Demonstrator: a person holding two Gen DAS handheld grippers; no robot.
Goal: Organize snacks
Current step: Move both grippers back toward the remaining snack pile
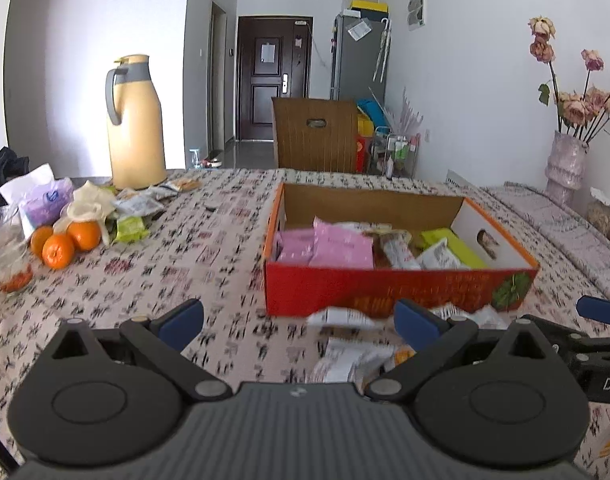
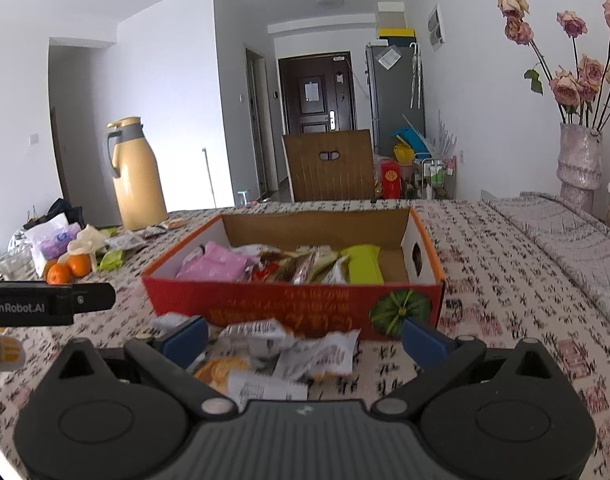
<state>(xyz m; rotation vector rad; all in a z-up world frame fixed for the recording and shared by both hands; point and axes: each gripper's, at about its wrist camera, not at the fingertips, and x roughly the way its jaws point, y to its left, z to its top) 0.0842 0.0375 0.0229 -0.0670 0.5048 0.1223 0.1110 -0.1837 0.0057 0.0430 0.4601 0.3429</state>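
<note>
Patterned desk (image 2: 505, 280) carrying a red box (image 2: 289, 300) half filled with snack packets (image 2: 225, 266). Loose wrappers (image 2: 289, 352) lying just before the box. Left tongs (image 1: 299, 322) and right tongs (image 2: 305, 338) both spread wide, gripping nothing.

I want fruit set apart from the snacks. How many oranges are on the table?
3, huddled at the table's left side by the tissue pack: one nearest the camera, one left, one right. More may hide behind the wrappers.
</note>
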